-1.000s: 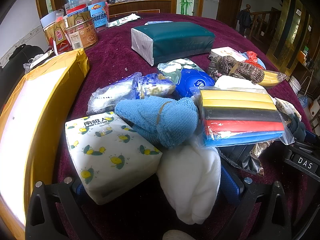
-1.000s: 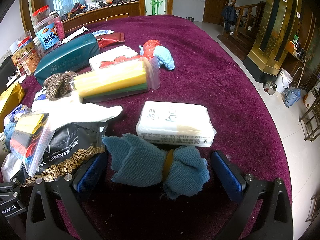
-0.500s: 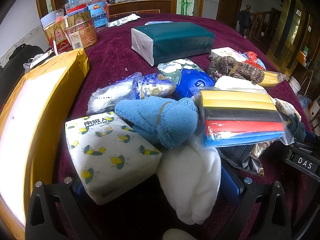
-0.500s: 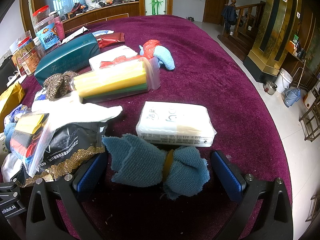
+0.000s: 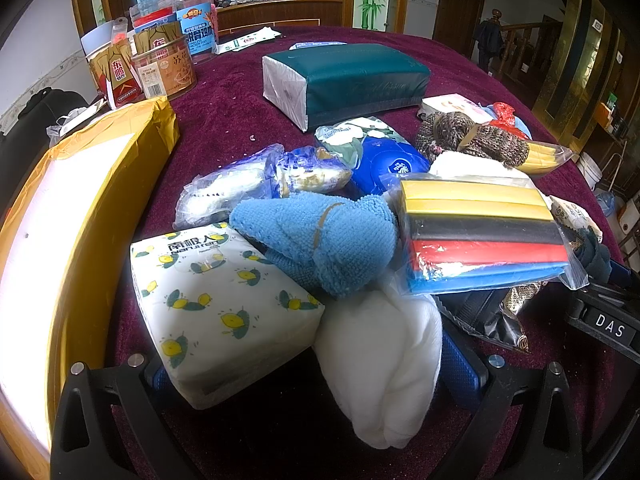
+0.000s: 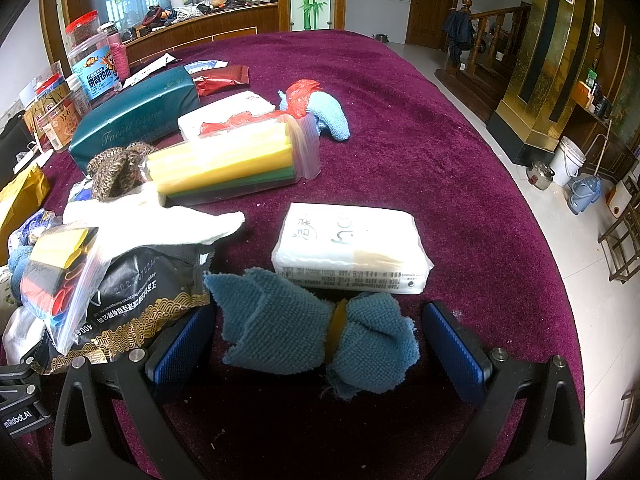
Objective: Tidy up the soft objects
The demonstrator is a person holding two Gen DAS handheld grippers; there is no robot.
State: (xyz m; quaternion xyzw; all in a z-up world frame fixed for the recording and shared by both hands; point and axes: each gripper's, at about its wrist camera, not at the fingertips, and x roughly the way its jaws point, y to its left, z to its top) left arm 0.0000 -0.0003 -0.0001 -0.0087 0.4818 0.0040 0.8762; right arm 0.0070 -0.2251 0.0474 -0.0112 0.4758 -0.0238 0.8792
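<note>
Left-wrist view, from left to right: a yellow padded mailer envelope (image 5: 60, 216) lay along the left edge of the maroon velvet-covered table (image 5: 224, 120). Just beside it sat a white tissue pack printed with lemons (image 5: 216, 304), and a white fluffy rolled cloth (image 5: 384, 360) lay against that pack's right side. Both items sat between the blue-padded fingers (image 5: 460, 364) of the left gripper (image 5: 312, 376). Its jaws were spread wide, and whether the pads pressed on either item could not be determined. A light blue knitted towel bound with a rubber band (image 5: 320, 240) rested behind the two, with a clear bag of yellow, black, red and blue foam strips (image 5: 480, 232) to its right.

Right-wrist view, from left to right: a black foil pouch with gold wave trim (image 6: 136, 292) lay at the left, partly under the same strip bag (image 6: 56, 276). A teal knitted towel cinched by a yellow band (image 6: 316, 332) lay on the table between the fingers of the right gripper (image 6: 320, 344). Its jaws were released, with a gap on each side of the towel. A white plastic-wrapped tissue pack (image 6: 352, 248) lay just behind the towel.
</note>
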